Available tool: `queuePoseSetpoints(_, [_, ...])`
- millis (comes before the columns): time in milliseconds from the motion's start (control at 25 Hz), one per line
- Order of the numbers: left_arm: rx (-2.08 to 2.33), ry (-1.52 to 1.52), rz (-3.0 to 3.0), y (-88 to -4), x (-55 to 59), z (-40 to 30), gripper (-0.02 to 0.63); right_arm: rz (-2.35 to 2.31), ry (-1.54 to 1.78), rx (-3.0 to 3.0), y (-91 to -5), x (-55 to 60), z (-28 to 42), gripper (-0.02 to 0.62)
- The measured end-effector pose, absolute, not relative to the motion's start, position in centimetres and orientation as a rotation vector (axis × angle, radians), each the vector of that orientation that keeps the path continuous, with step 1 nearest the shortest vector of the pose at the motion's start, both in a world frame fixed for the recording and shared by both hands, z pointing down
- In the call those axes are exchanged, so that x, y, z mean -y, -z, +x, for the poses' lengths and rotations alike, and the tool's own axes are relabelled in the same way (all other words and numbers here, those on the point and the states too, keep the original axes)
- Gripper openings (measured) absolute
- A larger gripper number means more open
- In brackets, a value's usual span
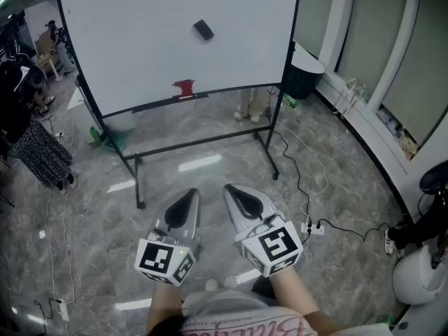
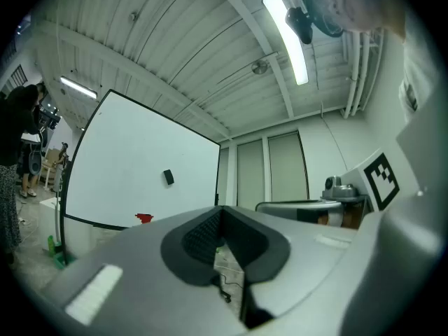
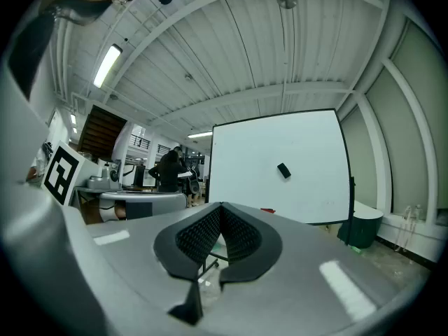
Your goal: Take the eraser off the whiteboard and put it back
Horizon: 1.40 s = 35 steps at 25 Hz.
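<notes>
A small black eraser [image 1: 204,29] sticks to the white whiteboard [image 1: 140,40], upper middle of its face; it also shows as the eraser [image 2: 168,177] and the eraser [image 3: 283,170] in the two gripper views. A red object [image 1: 185,87] rests on the board's tray. My left gripper [image 1: 185,205] and right gripper [image 1: 238,196] are held side by side, low and well short of the board, pointing toward it. Both have their jaws closed tip to tip with nothing between them. In the gripper views the left gripper [image 2: 221,212] and right gripper [image 3: 221,208] show the same shut tips.
The board stands on a black wheeled frame [image 1: 203,142] on a grey marble floor. Cables and a power strip [image 1: 313,227] trail at the right. A dark bin [image 1: 302,72] stands behind the board's right edge. A person [image 3: 166,170] stands at far left near desks.
</notes>
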<state>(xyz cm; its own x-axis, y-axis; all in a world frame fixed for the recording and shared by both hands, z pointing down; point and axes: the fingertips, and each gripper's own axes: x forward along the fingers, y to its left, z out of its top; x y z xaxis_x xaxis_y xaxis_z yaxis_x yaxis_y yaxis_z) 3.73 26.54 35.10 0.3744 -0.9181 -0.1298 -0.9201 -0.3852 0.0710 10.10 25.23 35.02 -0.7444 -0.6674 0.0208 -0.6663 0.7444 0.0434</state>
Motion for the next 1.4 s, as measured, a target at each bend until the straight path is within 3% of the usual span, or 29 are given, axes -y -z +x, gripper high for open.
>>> queuePoseSetpoints(1400, [-1.778,-0.244,-2.604,-36.2,-17.3,3.2,-0.002,1.1,0.081,2.879,-36.3,-15.5,9.5,0.0])
